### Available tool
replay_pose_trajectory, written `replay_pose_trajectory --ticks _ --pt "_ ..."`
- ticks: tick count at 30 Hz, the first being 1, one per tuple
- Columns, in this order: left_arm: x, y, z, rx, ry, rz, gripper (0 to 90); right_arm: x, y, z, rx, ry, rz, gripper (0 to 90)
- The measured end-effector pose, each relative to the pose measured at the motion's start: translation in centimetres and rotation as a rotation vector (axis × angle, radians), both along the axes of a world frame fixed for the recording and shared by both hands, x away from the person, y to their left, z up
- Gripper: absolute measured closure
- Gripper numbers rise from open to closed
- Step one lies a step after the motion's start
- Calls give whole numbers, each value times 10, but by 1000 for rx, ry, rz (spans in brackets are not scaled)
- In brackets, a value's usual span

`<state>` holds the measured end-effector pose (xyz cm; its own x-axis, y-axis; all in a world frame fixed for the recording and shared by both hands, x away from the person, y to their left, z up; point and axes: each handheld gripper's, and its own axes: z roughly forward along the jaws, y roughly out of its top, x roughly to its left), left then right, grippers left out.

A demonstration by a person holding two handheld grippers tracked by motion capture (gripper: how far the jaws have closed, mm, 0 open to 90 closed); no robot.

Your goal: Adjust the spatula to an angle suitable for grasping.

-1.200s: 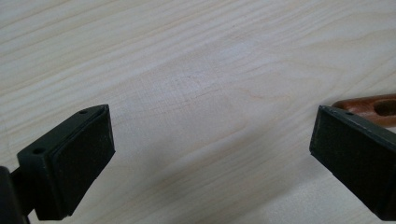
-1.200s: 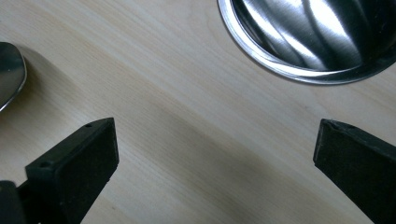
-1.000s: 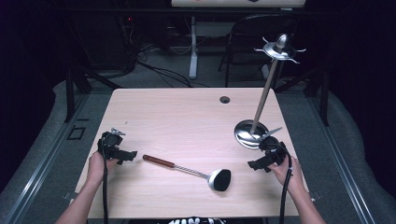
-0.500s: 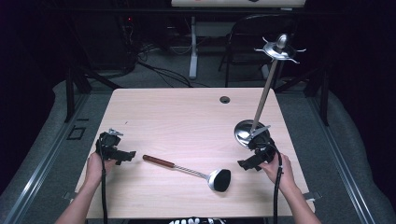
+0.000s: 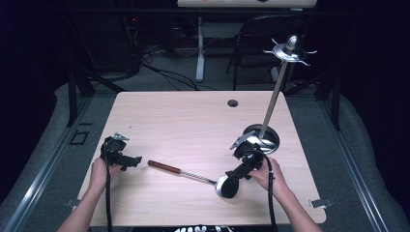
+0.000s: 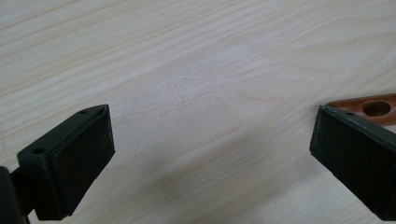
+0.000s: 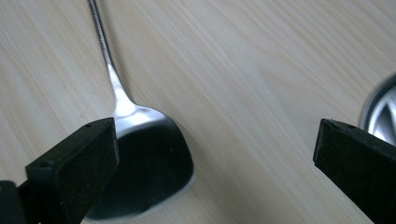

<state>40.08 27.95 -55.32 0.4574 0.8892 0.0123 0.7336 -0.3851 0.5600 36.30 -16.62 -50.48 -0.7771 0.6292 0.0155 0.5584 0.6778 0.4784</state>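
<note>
A long metal spatula lies flat on the wooden table (image 5: 193, 121): reddish wooden handle (image 5: 163, 167) to the left, shiny head (image 5: 225, 187) to the right. My right gripper (image 5: 235, 173) hovers open just beside and above the head. In the right gripper view (image 7: 215, 140) the head (image 7: 149, 158) lies by the left jaw and nothing is between the jaws. My left gripper (image 5: 129, 160) rests open just left of the handle end. In the left gripper view (image 6: 212, 140) the handle's holed tip (image 6: 369, 106) peeks out behind the right jaw.
A metal utensil stand rises at the right of the table, with a round base (image 5: 263, 137), a slanted pole and a hooked top (image 5: 289, 50). The base edge (image 7: 384, 112) is close to my right gripper. A cable hole (image 5: 233, 103) sits near the far edge.
My right gripper has moved left and toward me, from beside the stand base to the spatula head. The left gripper and the spatula have stayed put.
</note>
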Motion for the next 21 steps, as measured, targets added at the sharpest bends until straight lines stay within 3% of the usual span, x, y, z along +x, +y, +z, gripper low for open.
replay_pose_trajectory --ticks 7,8,11,13,21 --pt "0 0 0 3 0 0 0 -4 33 -8 16 23 68 37" --pt "0 0 0 4 2 1 0 -4 37 -8 -3 27 84 61" --pt "0 1 0 6 0 -1 0 -5 47 -11 -17 30 105 172" --pt "0 1 0 8 2 1 0 -7 54 -13 0 26 111 274" --pt "0 0 0 14 3 -2 0 -11 83 -23 -45 42 203 571"
